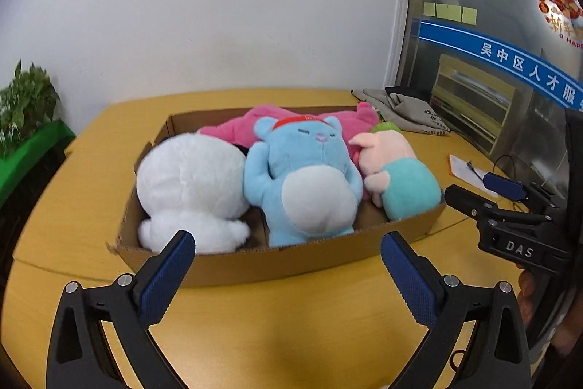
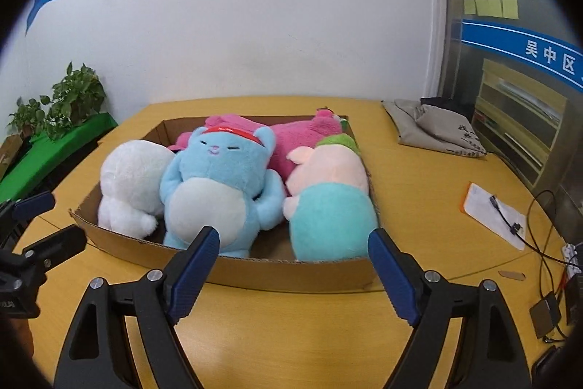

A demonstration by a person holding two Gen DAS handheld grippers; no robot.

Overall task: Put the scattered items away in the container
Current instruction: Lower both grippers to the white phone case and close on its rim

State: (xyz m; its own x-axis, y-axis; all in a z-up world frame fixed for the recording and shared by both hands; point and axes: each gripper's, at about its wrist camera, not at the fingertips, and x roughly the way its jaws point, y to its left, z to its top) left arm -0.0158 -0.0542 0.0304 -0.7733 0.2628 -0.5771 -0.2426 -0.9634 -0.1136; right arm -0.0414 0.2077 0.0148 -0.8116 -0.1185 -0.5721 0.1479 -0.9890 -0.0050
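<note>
Both our grippers hang just in front of the cardboard box (image 1: 255, 265), left gripper (image 1: 288, 265) spread as wide as it goes and right gripper (image 2: 291, 261) also well open, nothing between the fingers of either one. Looks like we're basically done: the white plush (image 1: 189, 185), blue bear (image 1: 306, 177), pink-and-teal pig (image 1: 400, 177) and the hot pink plush (image 2: 302, 137) behind them all sit inside the box, packed side by side. We can't spot any toy left out on the yellow table (image 1: 291, 323). What's still around is a grey cloth bag (image 2: 433, 126) at the far right corner, a notepad (image 2: 492, 214) with cables near it, and a plant (image 2: 69, 101) off to the left, none of it blocking the box
</note>
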